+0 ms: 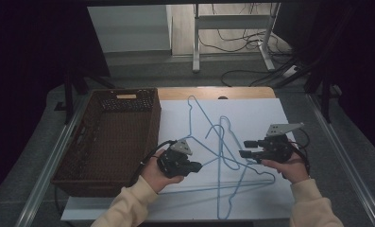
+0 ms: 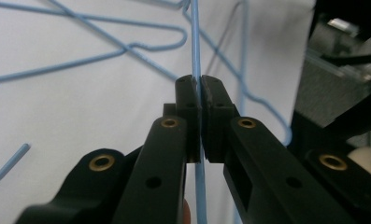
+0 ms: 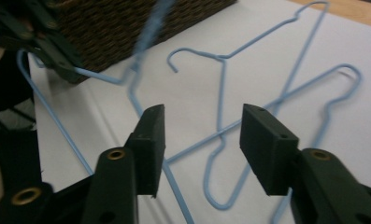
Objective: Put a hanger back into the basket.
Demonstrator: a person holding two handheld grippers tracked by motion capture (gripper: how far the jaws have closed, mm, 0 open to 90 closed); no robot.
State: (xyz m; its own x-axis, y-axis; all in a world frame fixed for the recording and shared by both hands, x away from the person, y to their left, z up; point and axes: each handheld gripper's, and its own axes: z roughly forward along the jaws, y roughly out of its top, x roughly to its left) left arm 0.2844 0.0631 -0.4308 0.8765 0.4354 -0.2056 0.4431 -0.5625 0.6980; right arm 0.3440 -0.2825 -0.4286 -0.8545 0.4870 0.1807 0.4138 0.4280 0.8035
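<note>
Hangers [image 1: 223, 156] of thin blue wire lie tangled on the white sheet [image 1: 265, 118] that covers the table, seen from the high view, with a dark wicker basket [image 1: 109, 137] to their left. My left gripper [image 1: 194, 167] sits near the basket's near right corner, at the left edge of the tangle, and my right gripper [image 1: 244, 148] hovers at the tangle's right side, pointing left toward it. The two grippers are near each other, with wire between them.

From the left gripper view, my jaws are pressed together on a single strand of one hanger [image 2: 196, 46]; the wire runs straight through the pads and on ahead, over the sheet. More loops of wire lie farther off.

From the right gripper view, my jaws stand well apart with nothing pinched; no pad touches any wire. Beyond them, blue wire lies crossed on the sheet, the basket [image 3: 127, 23] stands at the far left, and my left gripper [image 3: 73, 74] grips a strand beside it.
</note>
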